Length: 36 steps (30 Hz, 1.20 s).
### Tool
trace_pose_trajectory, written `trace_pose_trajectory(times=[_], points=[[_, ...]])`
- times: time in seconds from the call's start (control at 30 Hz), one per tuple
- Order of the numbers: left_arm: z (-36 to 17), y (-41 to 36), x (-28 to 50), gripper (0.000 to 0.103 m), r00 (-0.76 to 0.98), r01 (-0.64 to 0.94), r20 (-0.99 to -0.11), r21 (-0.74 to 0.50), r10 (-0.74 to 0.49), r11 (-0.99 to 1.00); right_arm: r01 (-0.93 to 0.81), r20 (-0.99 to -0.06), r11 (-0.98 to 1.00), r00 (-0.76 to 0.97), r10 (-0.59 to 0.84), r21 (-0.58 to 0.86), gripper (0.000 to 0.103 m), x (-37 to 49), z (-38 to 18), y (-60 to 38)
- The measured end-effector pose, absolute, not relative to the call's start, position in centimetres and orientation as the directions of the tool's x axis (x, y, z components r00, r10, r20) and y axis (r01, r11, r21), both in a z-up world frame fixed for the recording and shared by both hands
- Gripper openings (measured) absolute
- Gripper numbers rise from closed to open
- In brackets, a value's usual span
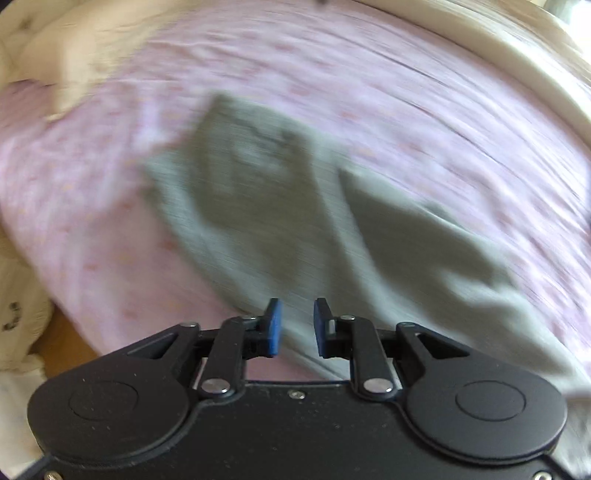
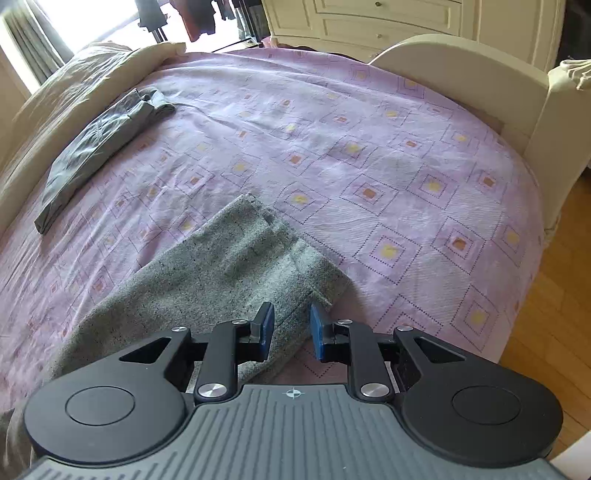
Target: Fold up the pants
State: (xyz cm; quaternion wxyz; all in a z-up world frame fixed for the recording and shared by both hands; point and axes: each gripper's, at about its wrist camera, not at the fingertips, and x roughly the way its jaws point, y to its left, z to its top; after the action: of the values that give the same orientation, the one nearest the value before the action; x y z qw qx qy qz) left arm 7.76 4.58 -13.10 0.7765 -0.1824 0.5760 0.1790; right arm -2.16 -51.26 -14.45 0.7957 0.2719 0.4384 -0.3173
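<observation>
Light grey pants (image 2: 207,284) lie on a pink patterned bedsheet (image 2: 369,155), their leg ends toward the bed's middle. My right gripper (image 2: 291,330) is open just above the near edge of the pants, empty. The left wrist view is motion-blurred; there the grey pants (image 1: 280,206) spread across the sheet (image 1: 369,74), and my left gripper (image 1: 295,326) is open over their near part, holding nothing.
A dark grey folded garment (image 2: 99,147) lies at the far left of the bed beside a beige duvet (image 2: 55,96). A cream footboard (image 2: 480,74) and white drawers (image 2: 369,22) stand at the far right. Wooden floor (image 2: 546,314) lies to the right.
</observation>
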Motion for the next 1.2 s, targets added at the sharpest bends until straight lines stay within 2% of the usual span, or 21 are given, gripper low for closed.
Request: trace_pose_trajectory(times=[0.27, 0.37, 0.43, 0.5, 0.53, 0.57, 0.7, 0.87, 0.93, 0.97, 1.03, 1.2], points=[[-15.4, -6.5, 9.7, 0.028, 0.212, -0.148, -0.961, -0.212, -0.178, 0.966, 0.747, -0.873, 0.616, 0.449, -0.19, 0.25, 0.026, -3.4, -15.3, -52.4], [-16.6, -9.5, 10.0, 0.029, 0.167, -0.062, -0.962, -0.231, -0.218, 0.971, 0.723, -0.86, 0.625, 0.486, -0.157, 0.295, 0.026, -3.3, -15.2, -52.4], [-17.2, -11.2, 10.1, 0.03, 0.165, -0.03, -0.971, -0.183, -0.175, 0.983, 0.699, -0.845, 0.644, 0.514, -0.149, 0.312, 0.025, -3.2, -14.8, -52.2], [-18.2, -11.6, 10.5, 0.03, 0.162, -0.053, -0.979, -0.136, -0.126, 0.989, 0.677, -0.833, 0.669, 0.531, -0.156, 0.306, 0.021, -3.1, -14.5, -51.9], [-18.8, -11.8, 10.6, 0.03, 0.146, -0.086, -0.983, -0.128, -0.114, 0.988, 0.672, -0.834, 0.678, 0.529, -0.158, 0.298, 0.011, -2.9, -14.4, -51.8], [-19.5, -11.5, 10.8, 0.03, 0.121, -0.121, -0.985, -0.135, -0.12, 0.983, 0.671, -0.836, 0.682, 0.525, -0.16, 0.291, 0.009, -2.8, -14.3, -51.8], [-21.5, -10.1, 11.4, 0.032, 0.041, -0.212, -0.988, -0.153, -0.148, 0.965, 0.649, -0.835, 0.705, 0.53, -0.149, 0.286, 0.006, -2.4, -14.0, -51.9], [-19.6, -8.7, 11.7, 0.031, 0.06, -0.213, -0.983, -0.184, -0.176, 0.96, 0.614, -0.822, 0.752, 0.54, -0.179, 0.24, 0.005, -1.8, -12.5, -51.8], [-17.9, -8.0, 11.4, 0.034, 0.11, -0.21, -0.971, -0.23, -0.211, 0.95, 0.618, -0.81, 0.762, 0.54, -0.23, 0.195, 0.005, -1.9, -11.8, -52.3], [-17.1, -7.6, 11.2, 0.039, 0.134, -0.208, -0.968, -0.238, -0.213, 0.949, 0.633, -0.811, 0.756, 0.525, -0.259, 0.169, 0.005, -1.9, -11.8, -52.9], [-16.3, -7.3, 11.3, 0.044, 0.165, -0.198, -0.97, -0.209, -0.177, 0.958, 0.666, -0.834, 0.727, 0.488, -0.255, 0.167, 0.005, -1.8, -12.9, -54.4], [-18.1, -8.6, 11.6, 0.045, 0.123, -0.119, -0.989, -0.098, -0.083, 0.988, 0.625, -0.864, 0.774, 0.443, -0.239, 0.106, 0.005, -1.2, -14.4, -54.2]])
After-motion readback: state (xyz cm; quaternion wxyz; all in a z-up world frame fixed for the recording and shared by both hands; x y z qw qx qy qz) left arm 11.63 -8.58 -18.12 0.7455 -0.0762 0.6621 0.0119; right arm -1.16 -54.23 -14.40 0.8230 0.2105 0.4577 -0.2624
